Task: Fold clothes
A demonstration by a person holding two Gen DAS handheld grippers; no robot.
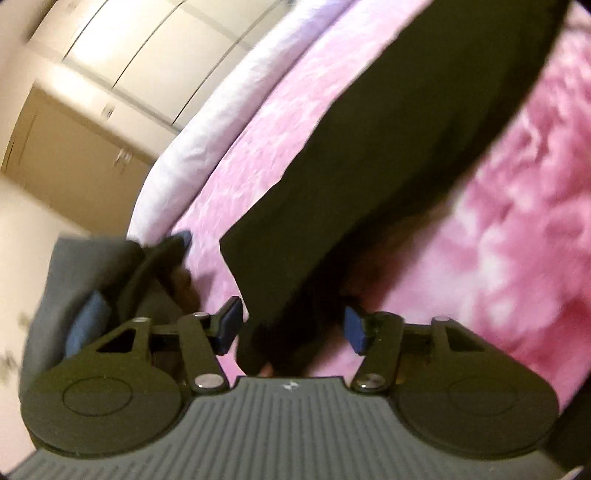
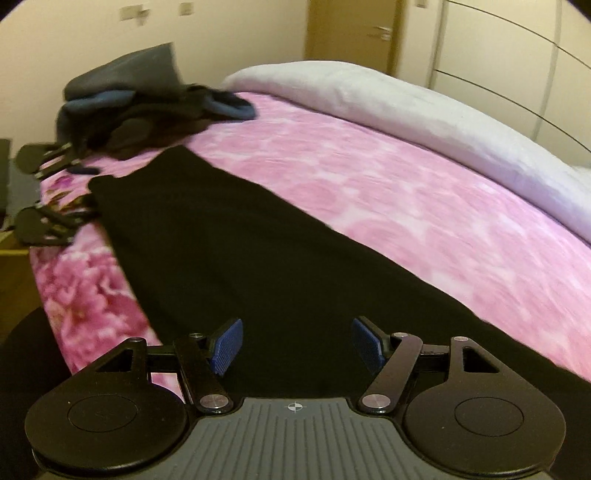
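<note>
Although nothing is pinched at either end, the layout below is read as a garment being stretched and squared between two grippers.

Garment: a long black, matte cloth garment (image 2: 229, 254) is laid flat in a narrow strip; one end is found right under the right gripper's fingers, the other end far ahead of them, where the left gripper is seen.

Right gripper (image 2: 297, 349): the blue-padded fingers are spread wide, with black cloth lying between and beneath them; no fabric is clamped.

Left gripper (image 1: 291, 330): the fingers are likewise held apart, a bunched corner of the garment being straddled just in front of them (whether the pads touch it cannot be told, the view being blurred).

Reason for placement: the strip is judged to be laid lengthwise so that both ends can be reached at once, one per gripper; whether it is already folded lengthwise or merely spread is not settled, and the scene would fit either.

Other clothes: a loose heap of dark blue and black garments (image 2: 147, 110) is kept beyond the left gripper, well clear of the strip.

Surface: a pink floral bedspread (image 2: 406, 192) is used as the work surface, soft and yielding; a pale lilac rolled duvet (image 2: 424, 107) is lying along its far side.

Room: cream walls, a wooden door (image 2: 354, 33) and pale cupboard fronts (image 2: 498, 48) are seen behind.
</note>
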